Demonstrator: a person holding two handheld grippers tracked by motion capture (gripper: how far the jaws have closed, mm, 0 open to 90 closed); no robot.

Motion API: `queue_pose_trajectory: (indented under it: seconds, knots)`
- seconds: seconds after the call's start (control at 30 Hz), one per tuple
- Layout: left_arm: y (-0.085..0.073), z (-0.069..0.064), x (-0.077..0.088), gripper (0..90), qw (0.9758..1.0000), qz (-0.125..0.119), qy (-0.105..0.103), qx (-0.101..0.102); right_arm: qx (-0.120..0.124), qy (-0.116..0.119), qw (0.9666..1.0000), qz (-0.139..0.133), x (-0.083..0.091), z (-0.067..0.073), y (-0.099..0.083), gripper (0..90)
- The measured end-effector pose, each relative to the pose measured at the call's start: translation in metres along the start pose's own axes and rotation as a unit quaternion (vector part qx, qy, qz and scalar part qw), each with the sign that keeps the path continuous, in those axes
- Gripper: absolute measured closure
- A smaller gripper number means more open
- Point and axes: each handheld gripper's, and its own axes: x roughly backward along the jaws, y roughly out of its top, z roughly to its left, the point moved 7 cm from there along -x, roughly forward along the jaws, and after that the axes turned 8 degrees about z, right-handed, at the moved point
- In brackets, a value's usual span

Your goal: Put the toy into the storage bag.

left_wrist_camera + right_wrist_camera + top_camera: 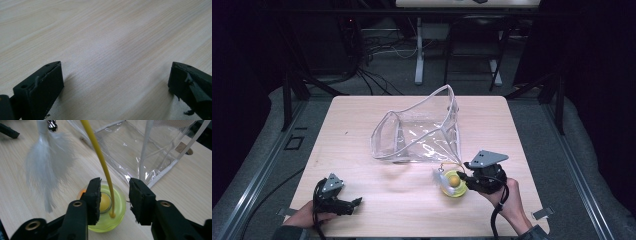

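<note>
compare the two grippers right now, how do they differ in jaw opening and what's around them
The left gripper has jaws spread wide over bare table; the right gripper has jaws closer together, straddling the yellow-green toy's wand. The left sits far from the clear bag; the right is near it. Both are hand-held, gripping nothing.

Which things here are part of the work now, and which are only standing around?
In use:
right gripper, jaws astride the yellow-green toy
clear plastic bag, just beyond the toy

Idle:
left gripper, open over bare table
white feather
</note>
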Motion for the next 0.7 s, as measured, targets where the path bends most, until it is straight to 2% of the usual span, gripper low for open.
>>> queue_pose_trajectory:
  seconds: [0.17,0.2,0.3,0.47,0.7]
  knots:
    - [0.0001,0.0000,-0.0001,0.0,1.0000,0.000,0.000,0.000,0.009,-0.007,0.9998,-0.014,0.0028,0.0023,0.0031,70.1]
    - [0.0001,0.0000,-0.0001,0.0,1.0000,0.000,0.000,0.000,0.012,-0.008,0.9998,-0.017,0.0048,0.0029,0.0039,77.7]
    - [0.0000,0.0000,0.0000,0.0,1.0000,0.000,0.000,0.000,0.019,-0.004,0.9996,-0.020,0.0057,0.0046,0.0040,85.1]
    - [0.0000,0.0000,0.0000,0.0,1.0000,0.000,0.000,0.000,0.020,-0.010,0.9996,-0.016,0.0058,0.0057,0.0045,87.9]
    - [0.0001,0.0000,-0.0001,0.0,1.0000,0.000,0.000,0.000,0.018,-0.007,0.9998,-0.010,0.0037,0.0037,0.0087,88.1]
